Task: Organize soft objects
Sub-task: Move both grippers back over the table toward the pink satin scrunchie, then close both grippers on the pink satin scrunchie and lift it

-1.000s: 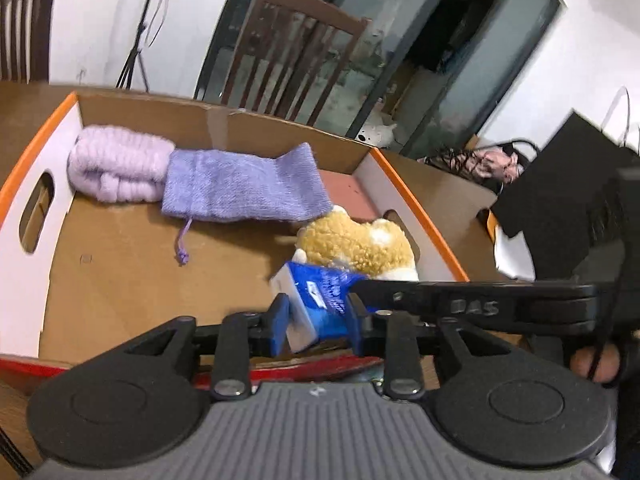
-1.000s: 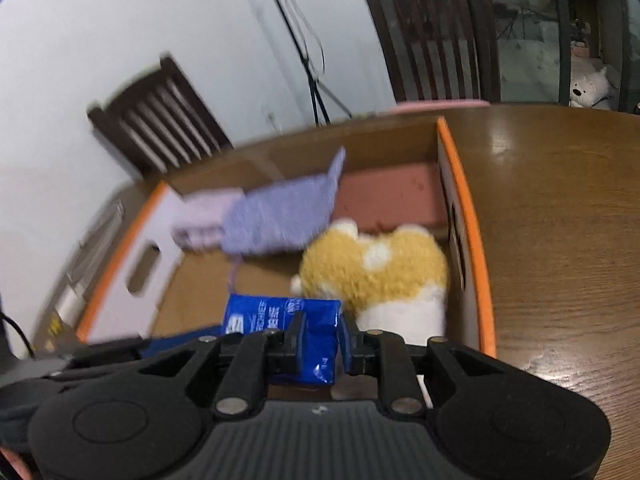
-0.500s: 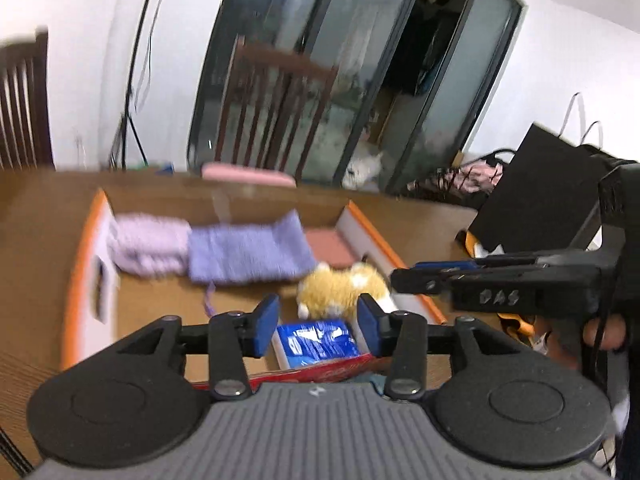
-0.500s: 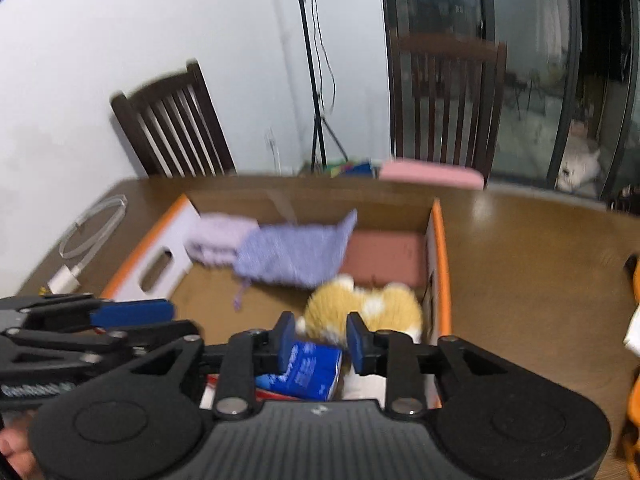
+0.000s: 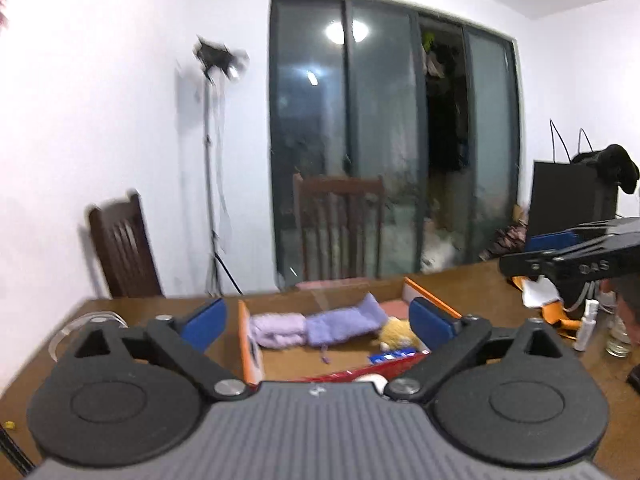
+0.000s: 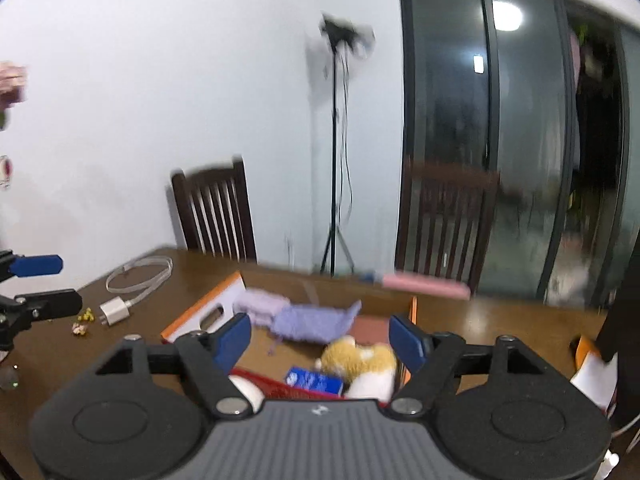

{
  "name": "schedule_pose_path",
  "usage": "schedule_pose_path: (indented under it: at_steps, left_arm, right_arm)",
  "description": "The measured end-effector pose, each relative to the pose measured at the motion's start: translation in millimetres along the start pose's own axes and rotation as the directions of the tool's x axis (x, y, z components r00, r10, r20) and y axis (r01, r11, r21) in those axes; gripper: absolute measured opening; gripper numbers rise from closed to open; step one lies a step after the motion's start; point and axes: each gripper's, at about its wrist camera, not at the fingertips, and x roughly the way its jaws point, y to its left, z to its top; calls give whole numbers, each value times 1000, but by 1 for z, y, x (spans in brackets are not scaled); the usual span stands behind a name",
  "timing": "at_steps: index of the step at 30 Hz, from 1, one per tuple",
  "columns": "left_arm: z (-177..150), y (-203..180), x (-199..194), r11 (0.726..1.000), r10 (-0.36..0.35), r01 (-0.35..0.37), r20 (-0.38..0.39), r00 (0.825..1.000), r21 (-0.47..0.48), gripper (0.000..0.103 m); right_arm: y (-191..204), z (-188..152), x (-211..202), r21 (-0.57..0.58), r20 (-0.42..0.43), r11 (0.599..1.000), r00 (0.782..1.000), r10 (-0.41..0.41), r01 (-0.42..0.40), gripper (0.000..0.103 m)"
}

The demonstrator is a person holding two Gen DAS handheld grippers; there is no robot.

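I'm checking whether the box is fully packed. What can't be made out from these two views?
- Near end of the cardboard box: both views, hidden behind each claw's body.
- White round object: right wrist view, mostly covered by the right claw; unidentifiable.
- Blue packet print: blurred.
- Small bits by the white charger: too small.
- Left claw: open, nothing in it.

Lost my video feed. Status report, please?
Both tongs, left and right, open, empty. Blue tissue pack lies in orange-rimmed cardboard box beside yellow plush toy. Nothing blocking.
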Motion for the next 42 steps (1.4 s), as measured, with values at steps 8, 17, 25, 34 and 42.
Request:
schedule_pose_path:
  at_steps: [8,17,25,34,42]
  left_arm:
    - [-14,-13,-34,999,48,-48,57,997,3,103]
    - [-48,-17,-64,998,66,-65,29,997,-27,103]
    - [-103,-26,-106,993,-15,5,-78,997,-117,103]
    - [-111,-39,-52,983,-117,92,-148,982,-161,102]
    - [-118,-42,51,935,-236,144,-265,935,-324,63]
  right_arm:
    - [34,-32,-37,-101,212,993,976,-42,65,97]
    - [38,-71,-60,15,162,999,986,-43,42,97]
    - [53,-150,-95,-30,-2,1000,1000,8,-8,97]
    - [32,-162,-66,132,-69,991,997,21,-12,90]
    - [7,-149,10,204,-117,979,993,22,2,77]
